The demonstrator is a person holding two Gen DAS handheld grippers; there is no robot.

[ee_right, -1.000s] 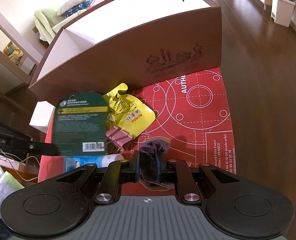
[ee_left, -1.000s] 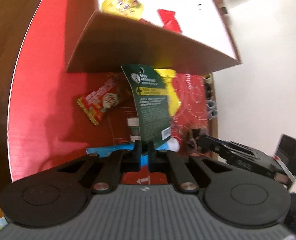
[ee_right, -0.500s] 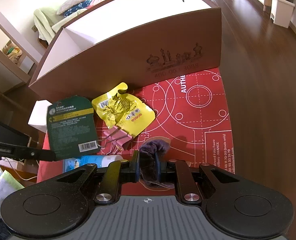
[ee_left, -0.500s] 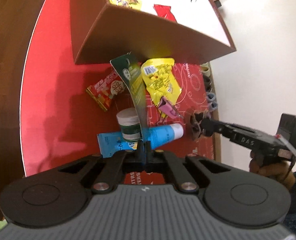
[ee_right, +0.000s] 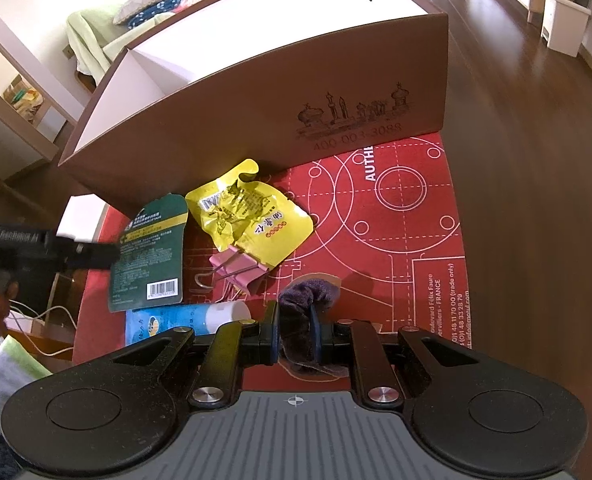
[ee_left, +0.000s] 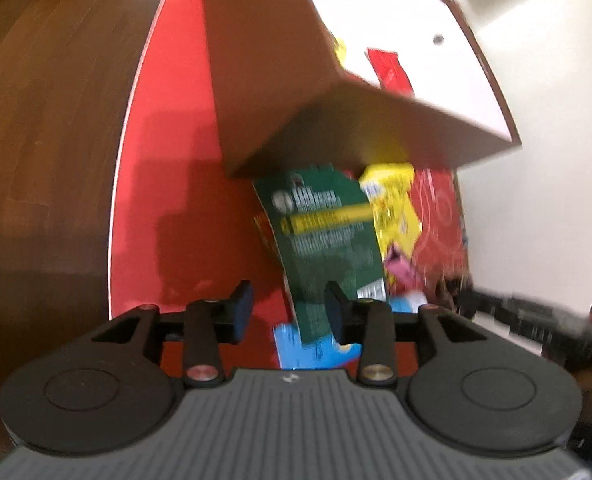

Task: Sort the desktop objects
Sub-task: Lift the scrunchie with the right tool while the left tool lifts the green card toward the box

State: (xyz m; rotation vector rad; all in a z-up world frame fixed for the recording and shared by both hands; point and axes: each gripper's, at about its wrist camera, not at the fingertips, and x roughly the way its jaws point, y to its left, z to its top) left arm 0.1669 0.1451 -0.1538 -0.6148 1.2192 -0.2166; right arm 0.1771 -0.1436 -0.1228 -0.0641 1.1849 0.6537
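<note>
The left claw [ee_left: 288, 308] has just been opening off the green card packet [ee_right: 148, 256], now lying on the red mat [ee_right: 416, 240] beside the yellow pouch [ee_right: 252, 220] (right claw [ee_right: 292, 336] clamped on the purple cloth [ee_right: 308, 300]), so back away cleanly without dragging it.

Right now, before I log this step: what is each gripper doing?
Left gripper: open, jaws just opened; green packet loose beside one finger.
Right gripper: shut on the purple cloth.

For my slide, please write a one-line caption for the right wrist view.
Right gripper shut on a purple fuzzy cloth, with a yellow snack pouch lying before the brown cardboard box.
</note>
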